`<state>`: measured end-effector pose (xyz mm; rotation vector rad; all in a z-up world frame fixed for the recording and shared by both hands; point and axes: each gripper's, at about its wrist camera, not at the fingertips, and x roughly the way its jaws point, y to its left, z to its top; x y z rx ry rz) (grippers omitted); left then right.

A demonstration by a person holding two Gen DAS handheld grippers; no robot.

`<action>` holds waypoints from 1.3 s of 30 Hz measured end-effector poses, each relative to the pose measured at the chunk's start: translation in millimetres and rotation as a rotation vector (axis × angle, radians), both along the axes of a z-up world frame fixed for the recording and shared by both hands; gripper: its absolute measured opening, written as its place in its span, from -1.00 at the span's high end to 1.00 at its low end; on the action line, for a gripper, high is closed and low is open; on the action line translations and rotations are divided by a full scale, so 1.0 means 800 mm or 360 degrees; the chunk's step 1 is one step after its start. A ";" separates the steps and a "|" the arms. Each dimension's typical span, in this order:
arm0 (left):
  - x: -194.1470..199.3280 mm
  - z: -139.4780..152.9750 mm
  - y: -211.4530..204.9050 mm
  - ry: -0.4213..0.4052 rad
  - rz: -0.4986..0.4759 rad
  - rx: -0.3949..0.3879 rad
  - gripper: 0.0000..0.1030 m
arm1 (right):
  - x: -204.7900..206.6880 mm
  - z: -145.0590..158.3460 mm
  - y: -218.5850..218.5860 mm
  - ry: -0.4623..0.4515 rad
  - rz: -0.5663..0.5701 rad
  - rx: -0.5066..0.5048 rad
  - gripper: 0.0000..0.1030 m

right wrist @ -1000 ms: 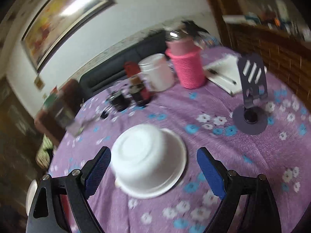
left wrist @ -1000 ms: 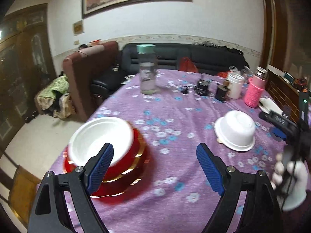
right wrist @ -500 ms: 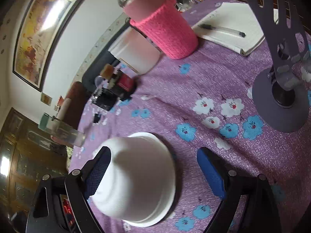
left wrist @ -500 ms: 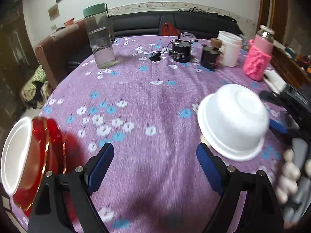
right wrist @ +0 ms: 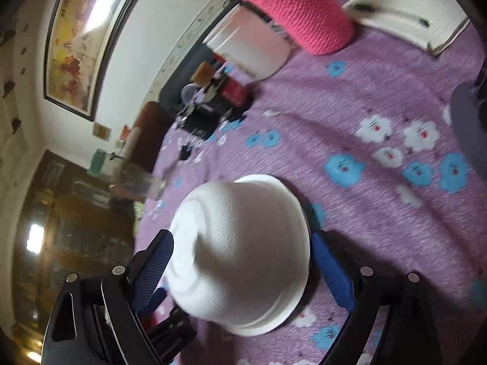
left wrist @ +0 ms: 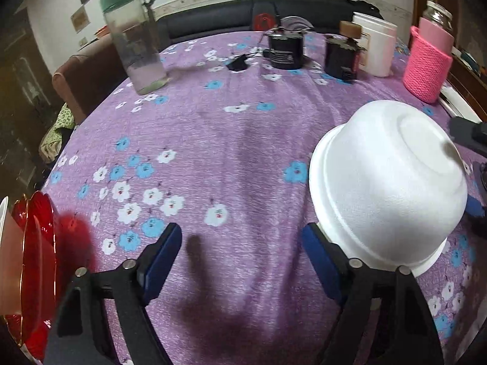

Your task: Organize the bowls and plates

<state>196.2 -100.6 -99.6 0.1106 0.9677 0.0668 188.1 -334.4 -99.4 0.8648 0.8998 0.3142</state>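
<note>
At the far left edge of your left view sits the red plate stack (left wrist: pixel 33 276), glossy with a thin gold rim, and a sliver of white bowl (left wrist: pixel 2 213) pokes in beside it. Next comes the clear bottle (left wrist: pixel 134 39) with a green lid, standing upright on the purple cloth (left wrist: pixel 213 140), a soft woven cover printed with small white and blue flowers. Your left gripper (left wrist: pixel 240 258) hangs over bare cloth with nothing between its blue pads; its jaws have just been closing a little yet stand spread. Just off its right finger lies the upside-down white bowl (left wrist: pixel 386 188), round, matte and grainy like foam, flat base up, rim on the cloth. Behind it stand two dark jars (left wrist: pixel 286 51), a white tub (left wrist: pixel 377 48) and a jar in a pink knitted sleeve (left wrist: pixel 426 64).

In your right view, your right gripper (right wrist: pixel 243 264) straddles that same bowl (right wrist: pixel 243 255), a pad close on each side; jaws spread, and whether the pads touch it I cannot tell. A framed painting (right wrist: pixel 88 36) hangs on the white wall, and an open notebook (right wrist: pixel 408 15) lies at the far right.

Compared with a second ago, the red stack has slid from the middle of your left view to its edge, and the upturned bowl now looms large in both views.
</note>
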 end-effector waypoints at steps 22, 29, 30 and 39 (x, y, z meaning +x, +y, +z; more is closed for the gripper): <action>-0.120 0.049 0.097 -0.0002 0.0050 -0.0424 -0.33 | -0.041 0.069 0.172 -0.0412 0.0943 0.0429 -0.88; -0.141 0.054 0.092 -0.0006 0.0005 -0.0434 -0.35 | -0.031 0.042 0.136 -0.0314 0.0765 0.0379 -0.88; -0.142 0.053 0.092 0.0000 0.0002 -0.0442 -0.35 | -0.030 0.040 0.135 -0.0303 0.0748 0.0360 -0.88; -0.154 0.059 0.106 -0.0027 0.0024 -0.0480 -0.37 | -0.031 0.035 0.130 -0.0257 0.0616 0.0126 -0.88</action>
